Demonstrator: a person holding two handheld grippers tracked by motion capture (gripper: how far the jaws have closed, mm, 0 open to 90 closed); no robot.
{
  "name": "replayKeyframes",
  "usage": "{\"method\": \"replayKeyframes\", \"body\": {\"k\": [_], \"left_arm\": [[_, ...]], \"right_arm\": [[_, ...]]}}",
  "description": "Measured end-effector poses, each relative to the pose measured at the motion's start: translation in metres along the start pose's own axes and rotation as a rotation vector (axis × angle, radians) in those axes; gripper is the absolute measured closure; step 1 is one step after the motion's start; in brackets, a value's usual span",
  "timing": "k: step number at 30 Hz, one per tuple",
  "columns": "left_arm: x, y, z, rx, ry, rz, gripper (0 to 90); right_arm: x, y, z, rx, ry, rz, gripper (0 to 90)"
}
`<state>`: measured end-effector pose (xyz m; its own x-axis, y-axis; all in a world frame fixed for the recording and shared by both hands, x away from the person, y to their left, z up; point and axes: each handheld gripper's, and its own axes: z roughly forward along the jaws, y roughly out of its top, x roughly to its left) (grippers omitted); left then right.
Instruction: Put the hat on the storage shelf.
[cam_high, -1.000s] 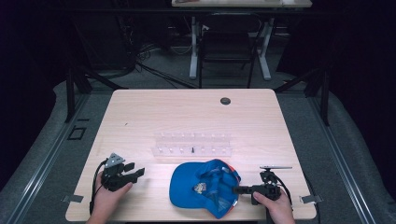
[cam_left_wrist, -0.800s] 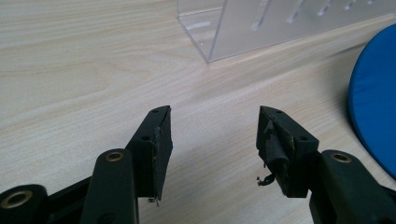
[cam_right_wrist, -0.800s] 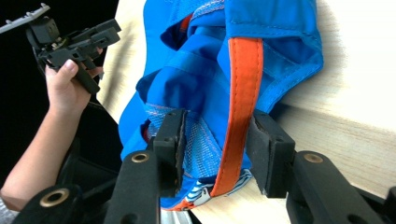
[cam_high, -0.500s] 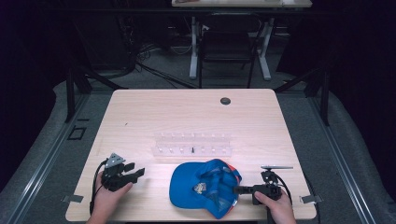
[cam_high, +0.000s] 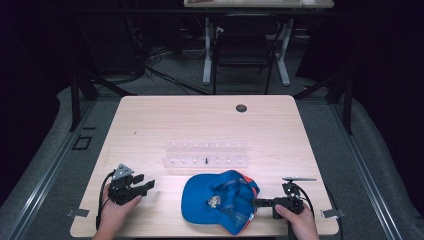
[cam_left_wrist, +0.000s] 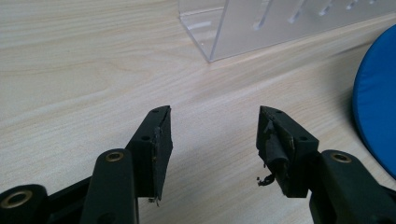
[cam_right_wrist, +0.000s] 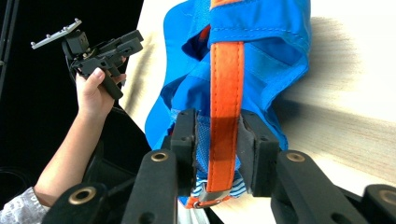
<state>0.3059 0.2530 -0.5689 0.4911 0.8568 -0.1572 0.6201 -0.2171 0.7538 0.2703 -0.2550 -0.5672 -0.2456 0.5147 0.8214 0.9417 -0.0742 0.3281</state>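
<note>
A blue baseball cap (cam_high: 220, 200) lies upside down on the pale wooden worktop (cam_high: 200, 125), near its front edge and just in front of a clear plastic rack (cam_high: 206, 155). Its hollow faces up, showing a mesh lining, a small label and an orange adjusting strap (cam_right_wrist: 225, 93) at the back. The right tongs (cam_right_wrist: 218, 149), to the right of the cap, have just been closing, and their pads now pinch the strap and the blue fabric beside it. The left tongs (cam_left_wrist: 212, 140), to the left of the cap and apart from it, stand wide with nothing between them.
</note>
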Motion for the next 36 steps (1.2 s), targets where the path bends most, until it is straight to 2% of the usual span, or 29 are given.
{"method": "replayKeyframes", "body": {"k": [15,17,19,20,21,29,33,36], "left_arm": [[-0.001,0.000,0.001,-0.001,0.000,0.003,45.8],[-0.001,0.000,0.001,0.000,0.000,0.003,45.8],[0.000,0.000,0.000,0.000,0.001,0.005,45.8],[-0.001,0.000,0.000,0.001,0.002,0.005,45.8],[-0.001,0.000,0.001,-0.001,0.001,0.005,45.8],[-0.001,0.000,0.000,-0.002,0.002,0.005,45.8],[-0.001,0.000,0.000,-0.001,0.004,0.006,45.8],[-0.001,0.000,0.000,-0.005,0.008,0.007,45.9]], "right_arm": [[-0.002,0.001,-0.005,-0.003,-0.007,0.020,76.8],[-0.002,0.001,-0.006,-0.007,-0.015,0.024,76.9],[0.000,0.000,-0.005,-0.034,-0.028,0.053,77.0],[0.000,0.000,-0.004,-0.046,-0.018,0.059,77.1],[-0.002,0.001,-0.008,-0.009,-0.022,0.032,77.2],[0.002,0.002,-0.010,-0.021,-0.058,0.044,77.5],[0.005,0.003,-0.012,-0.020,-0.067,0.030,77.5],[0.013,0.007,-0.015,-0.032,-0.081,0.025,77.6]]}}
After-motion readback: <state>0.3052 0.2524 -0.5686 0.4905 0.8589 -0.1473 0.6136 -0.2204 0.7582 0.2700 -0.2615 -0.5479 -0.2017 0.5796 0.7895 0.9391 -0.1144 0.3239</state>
